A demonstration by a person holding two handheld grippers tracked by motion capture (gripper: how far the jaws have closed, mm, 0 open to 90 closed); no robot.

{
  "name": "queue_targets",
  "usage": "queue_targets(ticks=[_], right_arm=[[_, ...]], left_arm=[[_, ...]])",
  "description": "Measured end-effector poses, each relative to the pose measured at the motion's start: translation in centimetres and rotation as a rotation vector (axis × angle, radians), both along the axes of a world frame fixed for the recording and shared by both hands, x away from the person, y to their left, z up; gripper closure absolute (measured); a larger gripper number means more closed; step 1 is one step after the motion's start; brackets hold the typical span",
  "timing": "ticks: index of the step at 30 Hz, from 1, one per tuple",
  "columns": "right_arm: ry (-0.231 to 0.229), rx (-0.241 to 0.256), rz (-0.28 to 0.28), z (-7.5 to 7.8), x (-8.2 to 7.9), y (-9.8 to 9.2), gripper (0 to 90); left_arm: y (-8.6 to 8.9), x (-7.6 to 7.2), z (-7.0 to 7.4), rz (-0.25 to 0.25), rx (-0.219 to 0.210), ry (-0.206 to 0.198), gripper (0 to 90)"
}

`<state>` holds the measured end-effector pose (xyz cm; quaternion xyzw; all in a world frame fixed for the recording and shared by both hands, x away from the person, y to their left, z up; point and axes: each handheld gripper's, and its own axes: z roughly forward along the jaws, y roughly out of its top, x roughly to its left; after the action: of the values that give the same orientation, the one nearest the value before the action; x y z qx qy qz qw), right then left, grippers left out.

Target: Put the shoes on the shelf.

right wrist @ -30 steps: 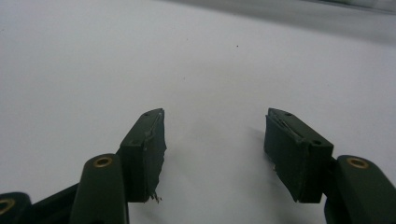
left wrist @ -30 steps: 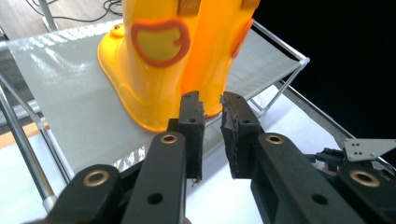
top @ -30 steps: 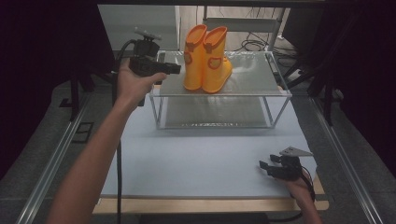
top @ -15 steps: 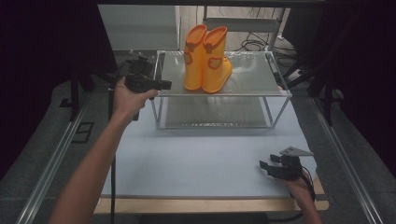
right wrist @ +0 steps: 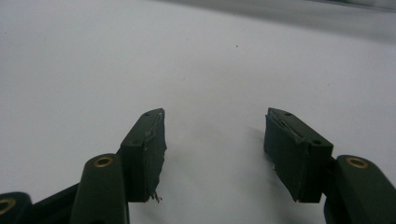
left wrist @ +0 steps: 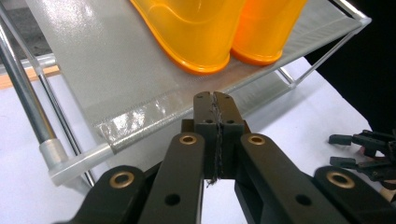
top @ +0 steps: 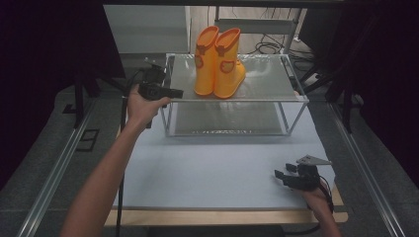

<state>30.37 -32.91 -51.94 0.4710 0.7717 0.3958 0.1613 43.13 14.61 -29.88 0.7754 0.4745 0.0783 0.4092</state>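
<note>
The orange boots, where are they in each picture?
High view: the orange boots stand side by side at top centre, on the shelf.
Left gripper view: the boots' bottoms run along the top edge, beyond the shut left gripper.
Right gripper view: white table, not the boots.
Shared landmark: the shelf's mesh top.

High view overhead, facing forward; left tongs camera shares rack (top: 291,98) closer.

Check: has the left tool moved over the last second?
Yes. The left tool has dropped lower and slightly back from the orange boots, alongside the rack's left edge.
</note>
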Motion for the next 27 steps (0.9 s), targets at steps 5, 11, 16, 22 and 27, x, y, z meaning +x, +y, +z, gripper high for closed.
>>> queue_targets(ticks=[5,11,16,22,27], right_arm=[[0.000,0.000,0.000,0.0,0.0,0.0,38.6],[0.000,-0.002,0.000,0.0,0.0,0.0,38.6],[0.000,-0.001,0.001,0.0,0.0,0.0,38.5],[0.001,0.001,0.000,0.0,0.0,0.0,38.5],[0.002,0.003,0.000,0.0,0.0,0.0,38.5]], left_arm=[[-0.1,0.9,-0.5,0.012,0.005,0.008,89.3],[-0.6,2.1,-1.1,0.030,-0.007,0.024,89.3],[-1.0,2.6,-1.3,0.034,-0.005,0.028,89.4],[-1.8,3.5,-1.5,0.035,0.002,0.038,89.3],[-2.3,4.1,-1.9,0.053,0.009,0.038,89.4]])
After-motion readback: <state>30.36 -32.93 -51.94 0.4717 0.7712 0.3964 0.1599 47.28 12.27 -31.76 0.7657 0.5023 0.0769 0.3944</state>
